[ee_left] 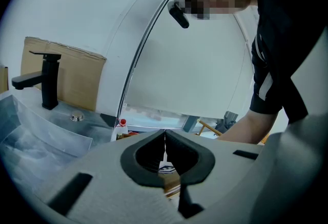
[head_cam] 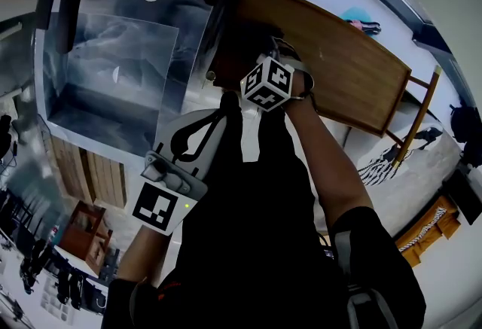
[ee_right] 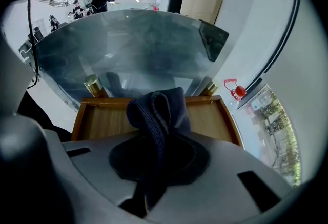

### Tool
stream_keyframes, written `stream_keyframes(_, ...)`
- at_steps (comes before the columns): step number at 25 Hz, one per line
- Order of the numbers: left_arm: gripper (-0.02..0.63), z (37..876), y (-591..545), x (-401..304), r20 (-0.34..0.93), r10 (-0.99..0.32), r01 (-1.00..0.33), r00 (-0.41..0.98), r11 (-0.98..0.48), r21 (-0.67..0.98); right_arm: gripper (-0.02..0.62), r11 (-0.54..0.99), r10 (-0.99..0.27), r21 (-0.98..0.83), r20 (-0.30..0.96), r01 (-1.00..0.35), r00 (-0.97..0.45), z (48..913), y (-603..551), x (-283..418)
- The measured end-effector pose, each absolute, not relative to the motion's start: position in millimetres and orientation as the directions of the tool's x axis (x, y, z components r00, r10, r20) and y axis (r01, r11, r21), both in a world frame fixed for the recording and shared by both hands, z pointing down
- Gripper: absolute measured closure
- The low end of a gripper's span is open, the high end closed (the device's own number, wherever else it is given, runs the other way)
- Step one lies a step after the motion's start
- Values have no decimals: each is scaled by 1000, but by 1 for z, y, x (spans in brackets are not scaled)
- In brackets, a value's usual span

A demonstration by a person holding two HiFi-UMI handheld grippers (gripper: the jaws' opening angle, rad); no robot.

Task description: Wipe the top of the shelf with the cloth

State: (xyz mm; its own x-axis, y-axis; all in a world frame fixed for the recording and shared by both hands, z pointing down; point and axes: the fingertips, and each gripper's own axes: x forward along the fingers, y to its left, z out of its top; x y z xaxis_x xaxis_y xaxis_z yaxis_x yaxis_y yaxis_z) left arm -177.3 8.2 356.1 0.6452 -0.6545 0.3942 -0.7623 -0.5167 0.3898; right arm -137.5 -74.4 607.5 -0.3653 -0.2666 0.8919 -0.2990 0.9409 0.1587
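The wooden shelf top [head_cam: 339,64] runs across the upper right of the head view. My right gripper [head_cam: 256,64] hangs over the shelf's left end, its marker cube facing up. In the right gripper view this gripper [ee_right: 156,138] is shut on a bunched dark blue cloth [ee_right: 156,110], which sticks out past the jaws over the wooden shelf top [ee_right: 102,120]. My left gripper [head_cam: 215,120] is held lower, close to my body and off the shelf. Its jaws [ee_left: 164,138] are shut with nothing between them.
A glass-sided sink basin [head_cam: 113,71] stands just left of the shelf, with a black faucet [ee_left: 46,79] and a cardboard sheet [ee_left: 77,77] behind it. A red-topped bottle [ee_right: 233,88] sits past the shelf's far corner. White floor lies below the shelf.
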Motion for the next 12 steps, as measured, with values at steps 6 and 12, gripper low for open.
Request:
stream_keyframes(6,584,353,4,-162,392,-643,-752,658,-537,382,548,935,-263,147,898,-322,-353,610,-72,-118)
stream_keyframes(12,584,355,3,-136,397,-612,-730,683,-566,383,548,923,-267,138,902,-360,-340,612,-72,-87)
